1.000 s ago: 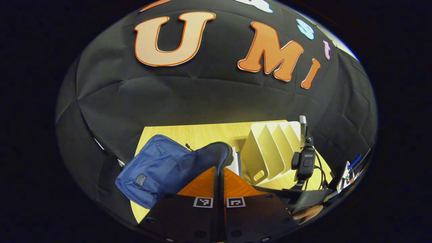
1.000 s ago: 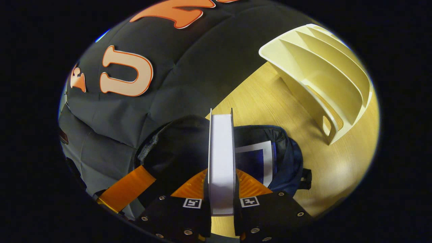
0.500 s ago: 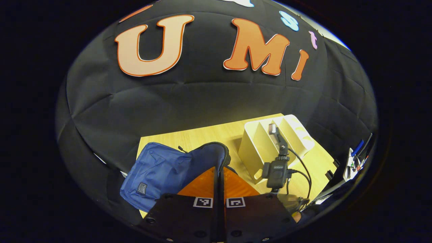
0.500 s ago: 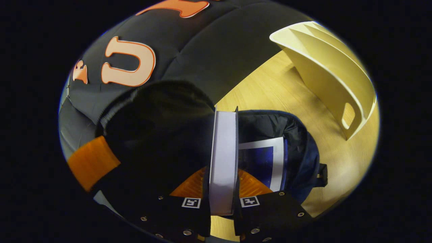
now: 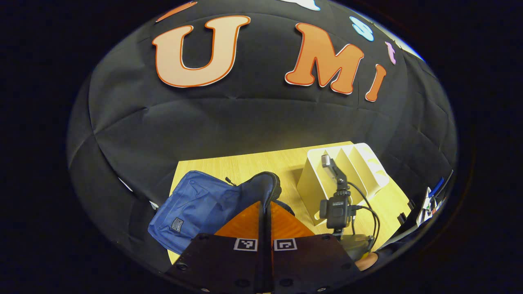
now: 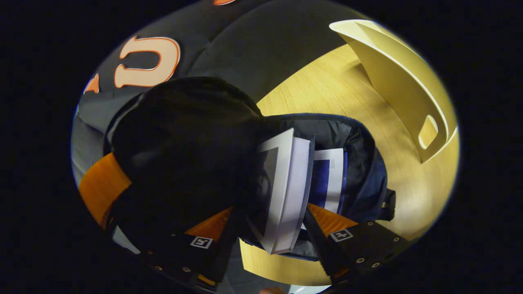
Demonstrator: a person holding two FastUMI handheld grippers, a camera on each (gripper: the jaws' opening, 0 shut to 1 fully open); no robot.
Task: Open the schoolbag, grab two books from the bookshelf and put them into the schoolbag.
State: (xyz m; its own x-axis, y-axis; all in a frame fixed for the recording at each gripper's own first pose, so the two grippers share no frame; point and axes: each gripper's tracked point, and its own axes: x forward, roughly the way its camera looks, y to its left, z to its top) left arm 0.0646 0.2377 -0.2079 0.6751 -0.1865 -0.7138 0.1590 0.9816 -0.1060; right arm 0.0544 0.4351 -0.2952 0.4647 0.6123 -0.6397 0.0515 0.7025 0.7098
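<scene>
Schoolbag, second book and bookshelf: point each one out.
schoolbag (image 5: 192, 204), left gripper view, blue front panel.
second book (image 6: 292, 192), right gripper view, white page edge.
bookshelf (image 6: 402, 85), right gripper view, cream side wall.

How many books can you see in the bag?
2. One book leans loose in the schoolbag opening, between the open right tongs. Another book lies deeper inside, just behind it. More could hide in the dark part.

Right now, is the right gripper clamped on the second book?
No: the right gripper stands open, and the white-edged book leans loose in the schoolbag.
</scene>
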